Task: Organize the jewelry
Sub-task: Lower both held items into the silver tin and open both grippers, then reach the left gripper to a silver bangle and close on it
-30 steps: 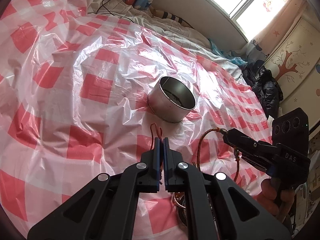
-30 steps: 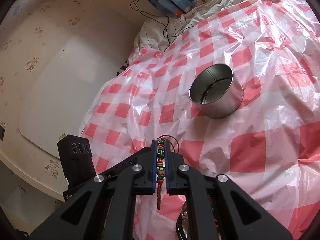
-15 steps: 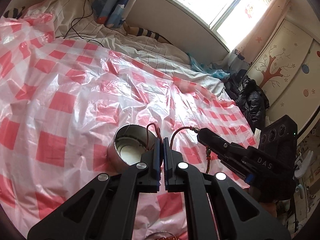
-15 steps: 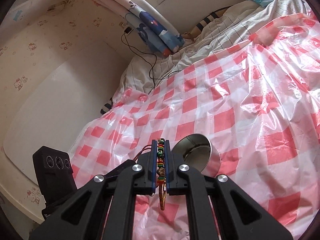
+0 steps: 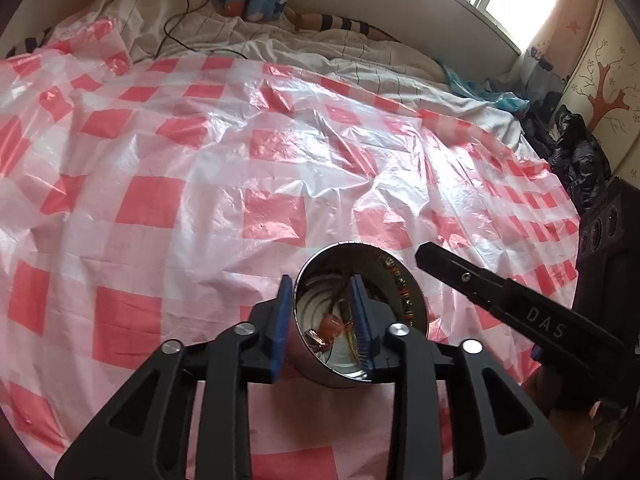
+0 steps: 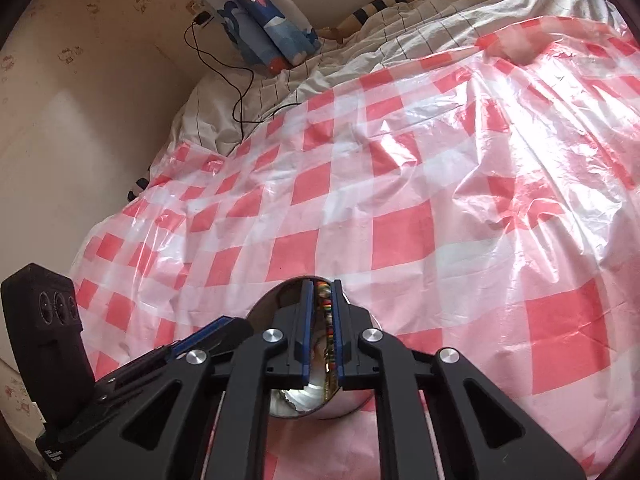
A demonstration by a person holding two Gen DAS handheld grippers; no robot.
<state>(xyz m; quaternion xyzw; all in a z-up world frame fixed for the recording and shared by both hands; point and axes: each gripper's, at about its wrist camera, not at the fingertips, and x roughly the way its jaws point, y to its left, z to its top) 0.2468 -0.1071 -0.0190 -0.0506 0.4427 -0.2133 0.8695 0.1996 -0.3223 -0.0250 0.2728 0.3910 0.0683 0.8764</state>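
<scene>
Left gripper (image 5: 322, 316) has just opened wide over the round shiny metal tin (image 5: 416, 300); the red cord bracelet (image 5: 332, 330) lies inside, below its fingers. "DAS" reads on the right gripper (image 6: 321, 320), whose jaws have just parted narrowly, multicoloured beaded bracelet (image 6: 326, 312) between them, over that tin.

The round tin (image 5: 416, 308) below my jaws is polished, mirror-bright metal. Under it lies a glossy, crinkled red-and-white checked plastic sheet (image 5: 208, 184). My fingers (image 5: 280, 320) are matt black plastic.

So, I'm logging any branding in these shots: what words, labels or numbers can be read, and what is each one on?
"DAS": on the side of the right gripper, seen from the left wrist view.
Small white print at the base of the left gripper, in the right wrist view: too small to read.
No other readable text.
</scene>
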